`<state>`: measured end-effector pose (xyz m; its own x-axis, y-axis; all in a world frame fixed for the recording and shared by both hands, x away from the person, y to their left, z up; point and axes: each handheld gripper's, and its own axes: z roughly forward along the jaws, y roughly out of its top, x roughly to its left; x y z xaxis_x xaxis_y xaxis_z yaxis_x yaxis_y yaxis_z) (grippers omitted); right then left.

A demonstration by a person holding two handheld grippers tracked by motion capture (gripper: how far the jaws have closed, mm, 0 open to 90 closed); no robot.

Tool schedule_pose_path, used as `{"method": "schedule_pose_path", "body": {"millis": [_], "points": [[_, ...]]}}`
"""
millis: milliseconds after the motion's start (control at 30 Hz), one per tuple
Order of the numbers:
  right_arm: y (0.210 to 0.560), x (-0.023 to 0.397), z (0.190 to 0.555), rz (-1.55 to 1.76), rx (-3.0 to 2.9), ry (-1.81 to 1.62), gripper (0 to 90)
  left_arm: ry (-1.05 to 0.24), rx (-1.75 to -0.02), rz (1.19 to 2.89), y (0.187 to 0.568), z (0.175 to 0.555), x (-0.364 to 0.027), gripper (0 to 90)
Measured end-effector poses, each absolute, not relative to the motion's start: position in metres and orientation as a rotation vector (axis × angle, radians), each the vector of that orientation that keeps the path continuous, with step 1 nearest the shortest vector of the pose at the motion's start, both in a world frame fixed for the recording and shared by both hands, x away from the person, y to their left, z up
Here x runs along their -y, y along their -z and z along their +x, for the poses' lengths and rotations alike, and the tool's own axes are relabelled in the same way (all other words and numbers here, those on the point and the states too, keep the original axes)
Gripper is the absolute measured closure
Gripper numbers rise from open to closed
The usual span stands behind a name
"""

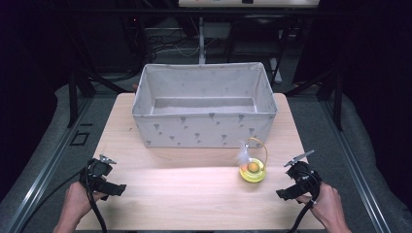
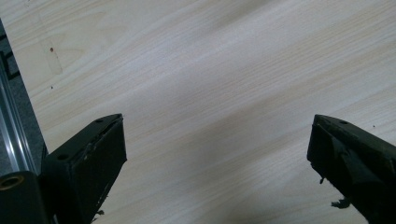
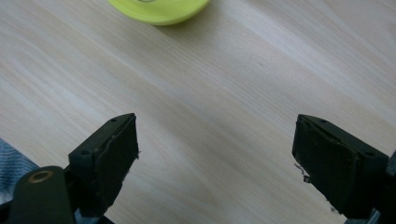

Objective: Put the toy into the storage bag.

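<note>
Both hand-held tools wait low at the near edge of the table: the left gripper [image 1: 103, 160] at the near left corner and the right gripper [image 1: 300, 158] at the near right, each held by a hand, the left hand [image 1: 76, 200] and the right hand [image 1: 328, 203], coming in from below. In the left gripper view the two black jaws stand wide apart over bare wood, nothing between them. In the right gripper view the jaws also stand wide apart and empty, with the yellow toy [image 3: 159, 9] ahead of them at the top edge.

That toy [image 1: 253, 170], a round yellow dish with an orange ball, a white feather and a thin wire hoop, sits on the table [image 1: 194, 194] right of centre, near the right gripper and just in front of the fabric box [image 1: 204, 127].

Pale wood grain covers the tabletop, which lies flat. A grey open-topped box with a small printed pattern takes up the far half, its walls upright and its inside bare. A broad strip of free wood runs across the near half between the two grippers. Beyond the table's left edge a metal rail [image 2: 11, 135] runs alongside, and grey floor [image 1: 43, 145] lies on both sides. Dark frame legs and cables fill the dim background behind the box.
</note>
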<state>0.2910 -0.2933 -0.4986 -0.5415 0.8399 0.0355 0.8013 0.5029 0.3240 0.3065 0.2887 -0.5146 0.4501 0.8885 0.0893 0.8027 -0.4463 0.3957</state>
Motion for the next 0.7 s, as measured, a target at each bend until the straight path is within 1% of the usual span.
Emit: {"method": "schedule_pose_path", "body": {"millis": [300, 500, 700], "points": [[0.486, 0.279, 0.298, 1.358, -2.661, -0.482, 11.8, -0.400, -1.446, 2.425, 0.516, 0.304, -0.286, 4.0], [0.473, 0.270, 0.306, 1.284, -2.712, -0.483, 8.1, -0.401, -1.445, 2.426, 0.516, 0.300, -0.286, 3.5], [0.465, 0.263, 0.308, 1.234, -2.721, -0.509, 7.6, -0.389, -1.442, 2.436, 0.518, 0.300, -0.287, 3.4]]}}
